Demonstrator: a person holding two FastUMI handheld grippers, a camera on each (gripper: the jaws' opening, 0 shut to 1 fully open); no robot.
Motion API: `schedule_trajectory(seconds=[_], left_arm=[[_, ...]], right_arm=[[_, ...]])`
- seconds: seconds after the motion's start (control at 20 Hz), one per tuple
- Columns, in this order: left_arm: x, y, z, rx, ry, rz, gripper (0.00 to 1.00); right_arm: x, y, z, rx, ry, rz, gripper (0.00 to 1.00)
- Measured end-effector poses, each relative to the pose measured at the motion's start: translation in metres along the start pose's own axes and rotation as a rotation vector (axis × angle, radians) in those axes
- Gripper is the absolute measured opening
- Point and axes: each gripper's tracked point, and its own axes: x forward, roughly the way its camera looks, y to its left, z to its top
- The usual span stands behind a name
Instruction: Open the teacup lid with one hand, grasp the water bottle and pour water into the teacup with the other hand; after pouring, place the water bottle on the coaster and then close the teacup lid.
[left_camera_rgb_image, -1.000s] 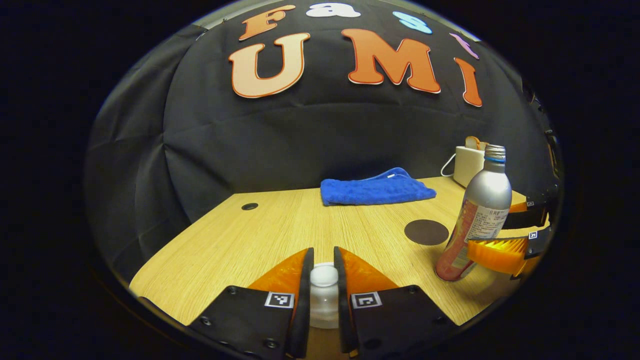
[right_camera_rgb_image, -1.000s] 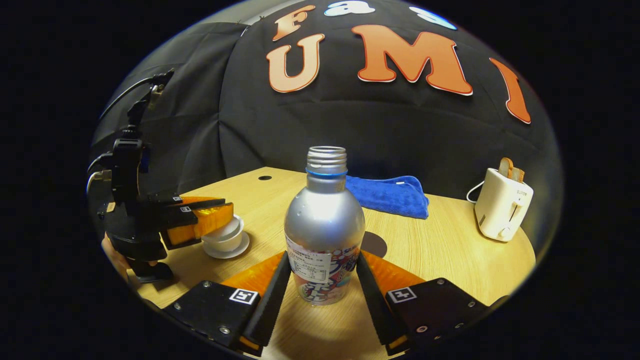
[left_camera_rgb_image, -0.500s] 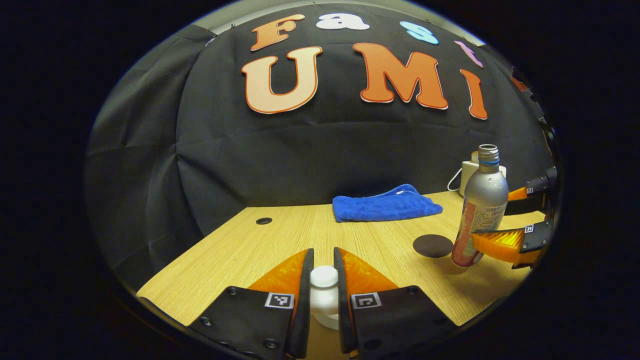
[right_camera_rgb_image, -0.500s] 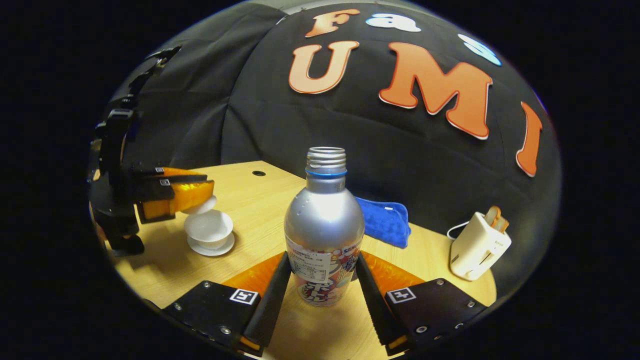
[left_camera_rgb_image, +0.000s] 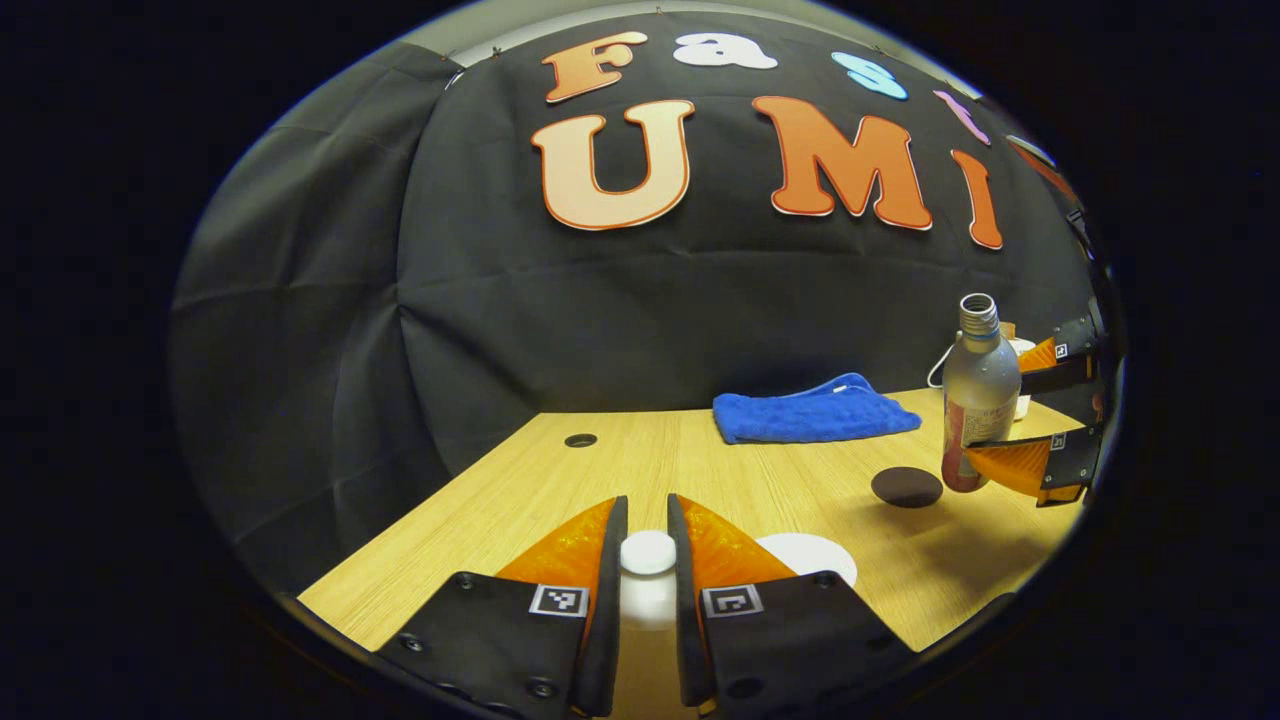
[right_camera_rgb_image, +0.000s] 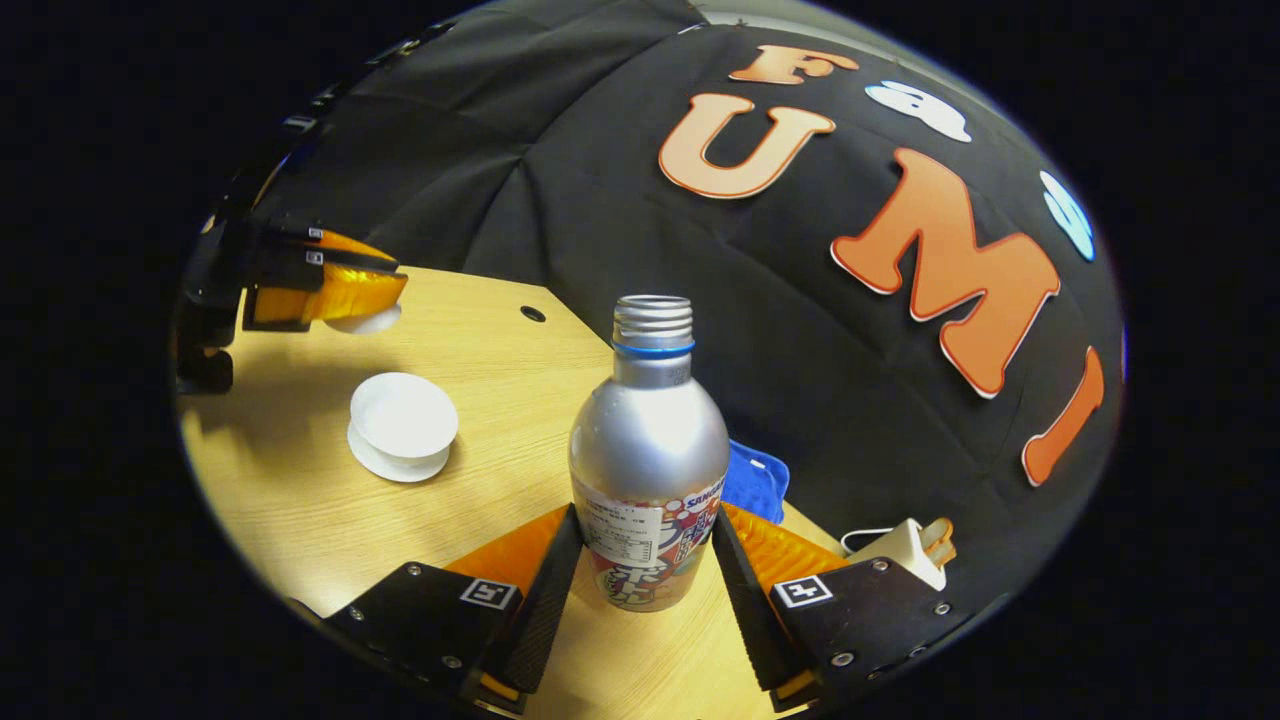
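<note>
Left gripper jaws clenched on teacup lid, held above table. Right gripper jaws grasping water bottle, lifted, well apart from open teacup. Risks: uncapped bottle overshoots cup rim; lid slips.

We see a light wooden table ahead, a round cable hole near its far edge. Black wrinkled cloth wall behind it. Blue folded towel and white toaster ahead-right.
</note>
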Motion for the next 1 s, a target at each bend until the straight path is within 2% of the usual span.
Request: schedule_trajectory(seconds=[0.05, 0.1, 0.35, 0.7, 1.0], left_arm=[[-0.001, 0.005, 0.003, -0.005, -0.007, 0.008, 0.24], [-0.001, 0.012, 0.003, -0.007, -0.011, 0.018, 0.28], [-0.006, 0.037, 0.001, -0.007, -0.008, 0.057, 0.27], [-0.018, 0.063, -0.01, -0.015, 0.002, 0.102, 0.28], [-0.026, 0.079, -0.018, -0.021, 0.009, 0.13, 0.28]], right_arm=[[0.002, -0.001, 0.003, -0.027, -0.003, -0.005, 0.78], [0.005, -0.003, 0.006, -0.057, -0.005, -0.013, 0.78], [0.001, -0.011, 0.013, -0.206, -0.02, -0.044, 0.78], [0.012, 0.009, 0.026, -0.439, -0.065, -0.093, 0.78], [0.016, 0.009, 0.036, -0.675, -0.109, -0.18, 0.78]])
